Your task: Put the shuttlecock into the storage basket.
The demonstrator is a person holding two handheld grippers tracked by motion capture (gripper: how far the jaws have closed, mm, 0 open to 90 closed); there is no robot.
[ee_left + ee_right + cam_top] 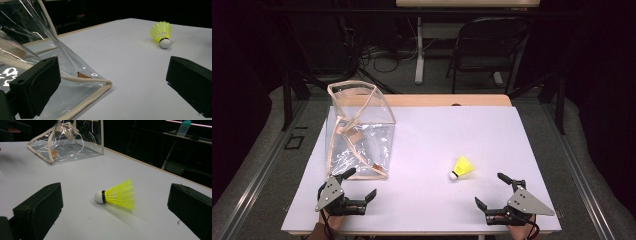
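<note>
High view: yellow shuttlecock (pixel 462 168) on its side on white table (pixel 452 130), near right gripper (pixel 493 190), jaws apart, empty.

Left gripper view: left gripper (pixel 110 85) wide apart, beside clear bag (pixel 32 50).

Right gripper view: shuttlecock (pixel 117 194) likely featherlight, skirt crushable; safest at cork.

place: lab; signs: floor cables (pixel 382 57); folding chair (pixel 484 42); desk legs (pixel 419 50)

One yellow shuttlecock (pixel 462 167), one clear bag (pixel 358 131), two tools
</note>
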